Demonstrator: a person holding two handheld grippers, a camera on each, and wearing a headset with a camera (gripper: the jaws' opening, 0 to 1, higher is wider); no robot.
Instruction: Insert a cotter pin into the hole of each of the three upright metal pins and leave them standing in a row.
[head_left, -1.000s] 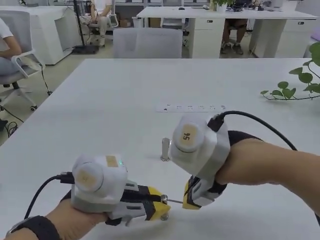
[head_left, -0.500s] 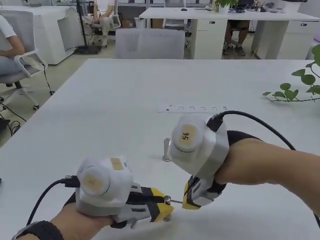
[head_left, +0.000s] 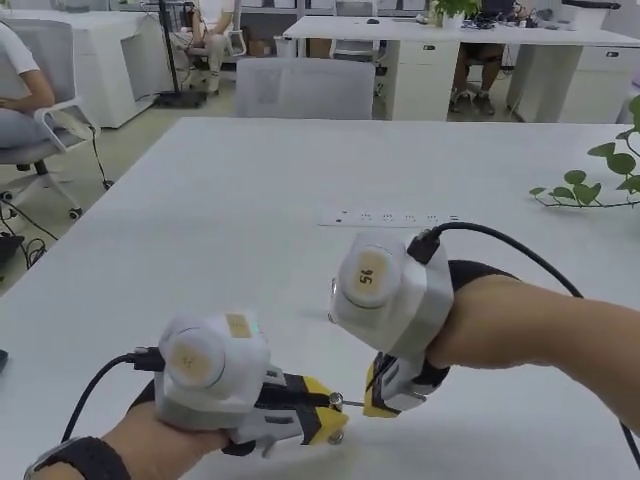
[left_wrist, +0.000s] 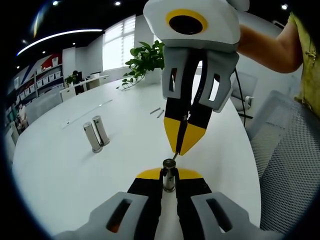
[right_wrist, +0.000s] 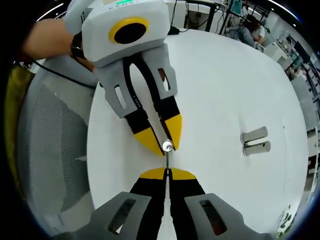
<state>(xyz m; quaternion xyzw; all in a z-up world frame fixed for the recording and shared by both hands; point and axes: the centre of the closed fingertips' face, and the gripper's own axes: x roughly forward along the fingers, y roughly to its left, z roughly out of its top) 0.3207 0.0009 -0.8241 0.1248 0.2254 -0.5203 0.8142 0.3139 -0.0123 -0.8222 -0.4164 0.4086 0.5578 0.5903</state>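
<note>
- Near the front edge of the white table (head_left: 250, 200), upright between the yellow-tipped jaws of the left gripper (head_left: 325, 422): one metal pin (left_wrist: 169, 179), clamped from both sides just below its top.
- Directly opposite, tips almost meeting the left gripper's: right gripper (head_left: 378, 402), jaws pinched together on a thin cotter pin (right_wrist: 168, 161).
- Cotter pin roughly level, bridging the short gap between the two grippers, free end against the upper part of the held metal pin. Inside the hole or only at its mouth: cannot tell.
- Well apart from both grippers, farther back on the table: two more metal pins (left_wrist: 93, 138), standing just beside each other, free of any grasp.
- Farther back still: power strip (head_left: 390, 217), flat on the table.
- At the table's right edge: plant (head_left: 600, 180), green leaves trailing over the surface.
</note>
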